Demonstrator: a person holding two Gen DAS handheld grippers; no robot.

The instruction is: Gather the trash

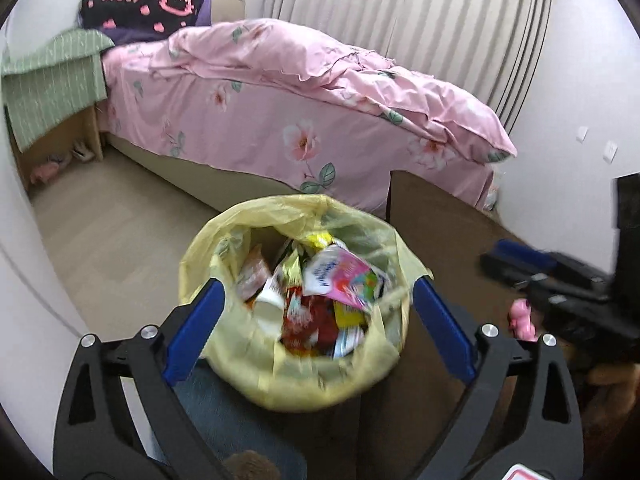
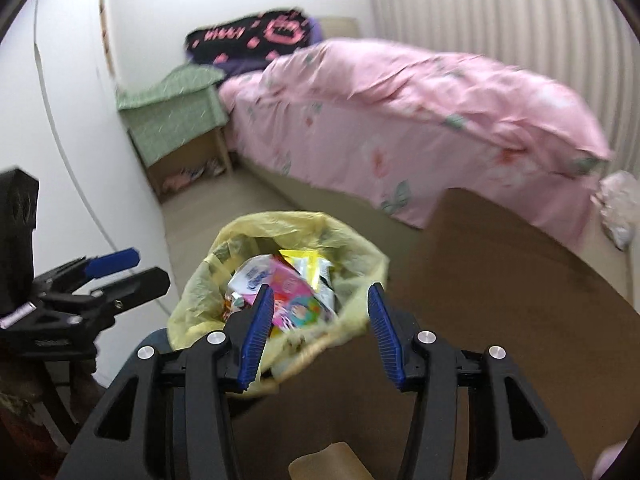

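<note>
One "Kitty" blanket [image 1: 142, 4] atop bed [image 1: 280, 120]

Both views are evenly, softly lit, without harsh shadows or glare. Motion blur is seen throughout the right wrist view. Fisheye bending and dark vignetting are seen at the corners.
</note>
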